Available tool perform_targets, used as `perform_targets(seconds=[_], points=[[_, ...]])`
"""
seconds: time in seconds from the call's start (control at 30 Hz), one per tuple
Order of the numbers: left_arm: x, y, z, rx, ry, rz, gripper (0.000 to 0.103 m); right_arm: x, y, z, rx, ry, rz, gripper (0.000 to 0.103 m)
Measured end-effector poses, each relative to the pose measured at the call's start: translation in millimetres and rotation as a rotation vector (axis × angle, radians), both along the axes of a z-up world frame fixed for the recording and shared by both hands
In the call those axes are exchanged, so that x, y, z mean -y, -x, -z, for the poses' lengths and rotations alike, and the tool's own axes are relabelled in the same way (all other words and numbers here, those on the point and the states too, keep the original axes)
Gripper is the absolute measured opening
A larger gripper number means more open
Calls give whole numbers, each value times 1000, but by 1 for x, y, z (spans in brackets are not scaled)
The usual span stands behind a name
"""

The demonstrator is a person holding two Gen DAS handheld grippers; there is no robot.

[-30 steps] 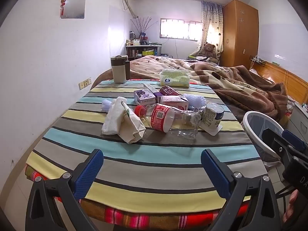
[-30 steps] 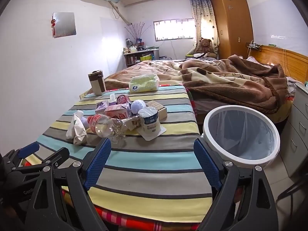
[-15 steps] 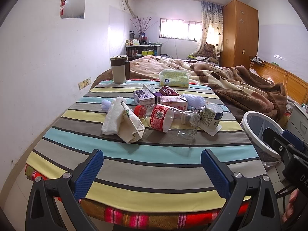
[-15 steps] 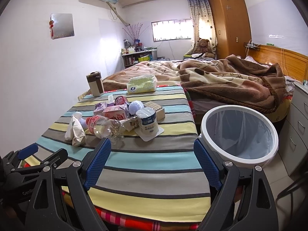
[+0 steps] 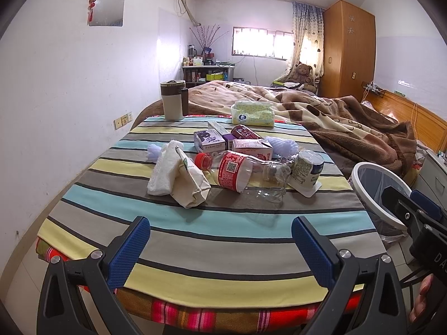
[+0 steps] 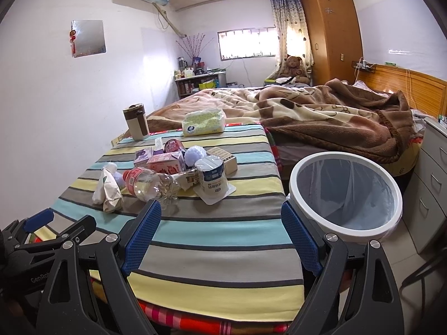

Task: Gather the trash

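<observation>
Nothing has been picked up yet; the step in hand looks like choosing a first piece and reaching for it. The left claw and the right claw both hang spread wide and empty at the near edge of the desk, well short of the trash.

The landmark is the clear plastic bottle, lying on its side mid-desk with its red cap pointing left. Just left of it, touching or nearly so, sits a crumpled paper bag with a white tissue wad against it. Just right of the bottle's base a yogurt cup lies tipped on its peeled lid. Behind the bottle are small milk cartons and a foam fruit net; how they overlap is hard to tell from here. The bin stands on the floor, right of the bottle and off the desk's edge.

I would have the right claw take the yogurt cup, nearest the bin, closing across its body, not the loose lid. The left claw suits the paper bag. The bottle will likely roll and crush, so grip it at the labelled middle.
</observation>
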State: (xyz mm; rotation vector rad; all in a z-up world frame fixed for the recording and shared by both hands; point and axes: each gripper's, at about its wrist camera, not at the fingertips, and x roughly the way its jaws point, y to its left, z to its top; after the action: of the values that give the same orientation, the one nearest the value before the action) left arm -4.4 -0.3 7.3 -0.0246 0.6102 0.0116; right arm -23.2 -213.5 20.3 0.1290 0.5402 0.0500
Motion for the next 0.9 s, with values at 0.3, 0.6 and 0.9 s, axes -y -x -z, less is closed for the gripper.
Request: perform_targets(seconds=[0.3, 0.6, 0.9], points=[[0, 0, 0, 0, 2, 1, 103, 0, 0, 0, -1, 1, -1, 89], [3, 2, -4, 0, 3, 2, 103, 1, 1, -1, 3, 1, 3, 89], [5, 3, -5, 0, 6, 3, 103, 0, 0, 0, 0, 1, 5, 89]])
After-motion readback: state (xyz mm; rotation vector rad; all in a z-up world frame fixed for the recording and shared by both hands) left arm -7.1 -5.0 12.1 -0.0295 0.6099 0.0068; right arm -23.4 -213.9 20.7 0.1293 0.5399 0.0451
